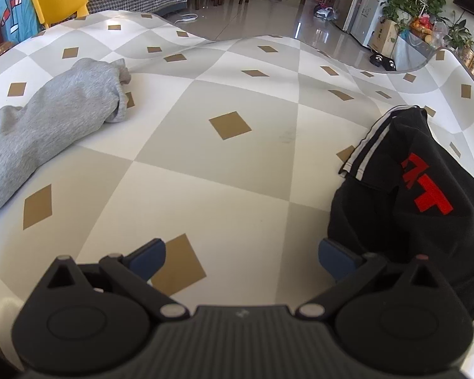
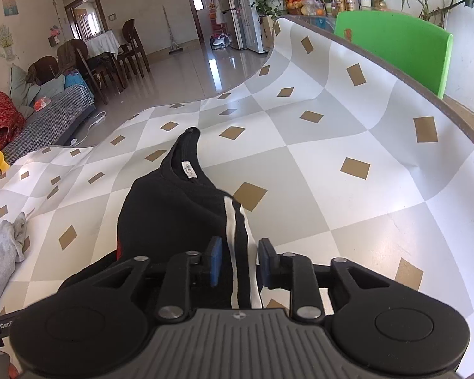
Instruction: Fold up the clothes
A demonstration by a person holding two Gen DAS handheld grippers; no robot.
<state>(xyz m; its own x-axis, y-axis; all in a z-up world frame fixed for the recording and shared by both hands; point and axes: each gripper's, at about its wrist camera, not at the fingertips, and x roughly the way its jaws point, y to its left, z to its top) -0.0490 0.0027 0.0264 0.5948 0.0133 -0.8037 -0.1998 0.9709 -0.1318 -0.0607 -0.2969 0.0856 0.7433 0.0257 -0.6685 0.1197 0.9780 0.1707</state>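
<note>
The right gripper has its blue pads parted around the striped sleeve edge of the crumpled black cotton T-shirt with red lettering, cloth between them but neither visibly pressing, while the left gripper hovers wide apart and empty over the bare checked grey-and-white vinyl tablecloth with tan diamonds. The risk, as it looks: that sleeve slips free and the bunched shirt sags back into a heap, since nothing pins it. Count it up: two garments, the black shirt on the right and a grey fleece sweatshirt lying well apart at left, and two grippers.
</note>
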